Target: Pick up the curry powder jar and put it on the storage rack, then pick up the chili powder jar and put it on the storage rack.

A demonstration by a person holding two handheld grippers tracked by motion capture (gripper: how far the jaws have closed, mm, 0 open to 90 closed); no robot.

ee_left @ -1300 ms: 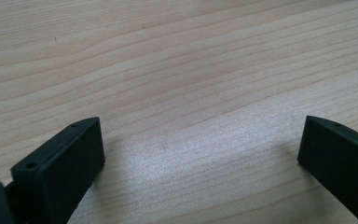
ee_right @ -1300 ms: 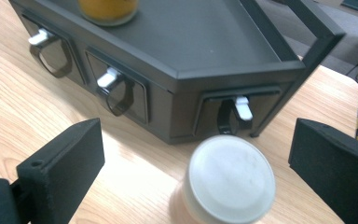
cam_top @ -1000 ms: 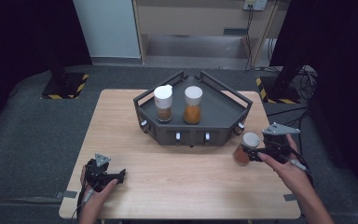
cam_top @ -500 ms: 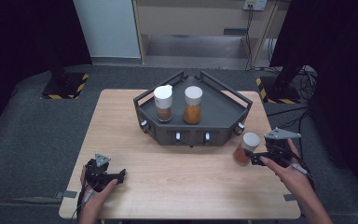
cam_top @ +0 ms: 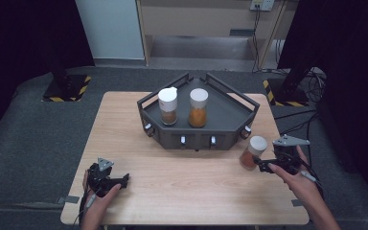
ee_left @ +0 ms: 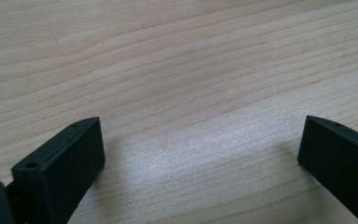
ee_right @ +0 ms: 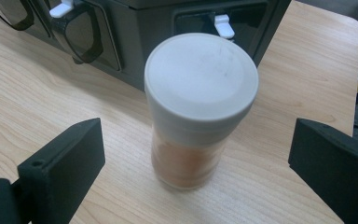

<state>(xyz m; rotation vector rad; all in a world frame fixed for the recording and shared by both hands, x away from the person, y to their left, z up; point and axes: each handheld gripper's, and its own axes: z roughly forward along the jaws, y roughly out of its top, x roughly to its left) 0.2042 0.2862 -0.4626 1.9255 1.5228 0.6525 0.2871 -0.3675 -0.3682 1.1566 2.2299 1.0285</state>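
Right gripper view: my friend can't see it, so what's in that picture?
A spice jar with a white lid and orange powder stands on the wooden table, between the open black jaws of the right gripper, untouched. A dark rack sits behind it.

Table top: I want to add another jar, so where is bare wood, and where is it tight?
The widest bare patch lies in the front middle of the table, between the left gripper and the right gripper. The left strip beside the black rack is free too. It is crowded at the rack's right front corner, where the jar stands between the open fingers.
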